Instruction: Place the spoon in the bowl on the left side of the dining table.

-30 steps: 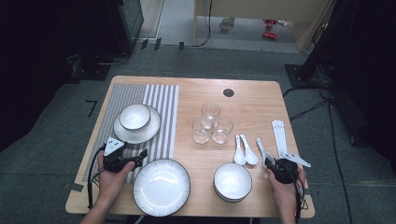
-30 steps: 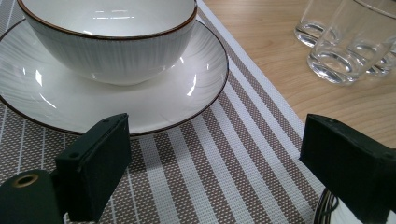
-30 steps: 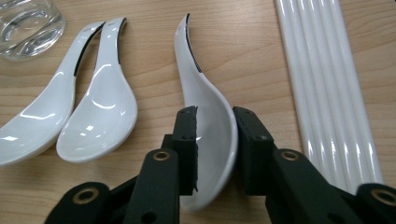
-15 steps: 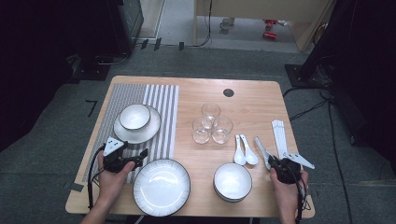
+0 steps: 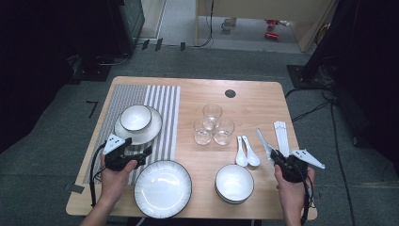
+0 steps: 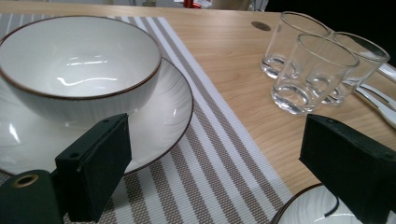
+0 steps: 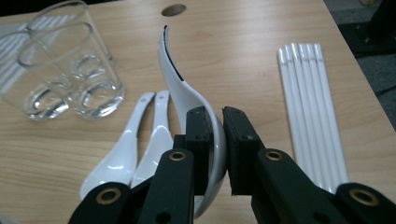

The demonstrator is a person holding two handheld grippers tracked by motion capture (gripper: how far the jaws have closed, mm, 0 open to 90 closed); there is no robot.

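Wooden bench (image 5: 263, 101): table setting underway. Striped placemat (image 5: 162, 110) at left carries plate with bowl (image 5: 135, 117). Large plate (image 5: 163, 188) at near edge, second bowl (image 5: 234, 182) beside it. Three glasses (image 5: 212, 125) clustered mid-bench. White chopsticks (image 7: 308, 98) at right, two spoons (image 7: 140, 140) lying flat. Right tool (image 7: 215, 140) clamped on bowl end of third spoon (image 7: 175, 79), handle tilted up, off bench. Left tool (image 6: 210, 163) wide open, empty, hovering over placemat. Step: spoon pickup. Next, likely: carry spoon to place setting, lower gently, release.
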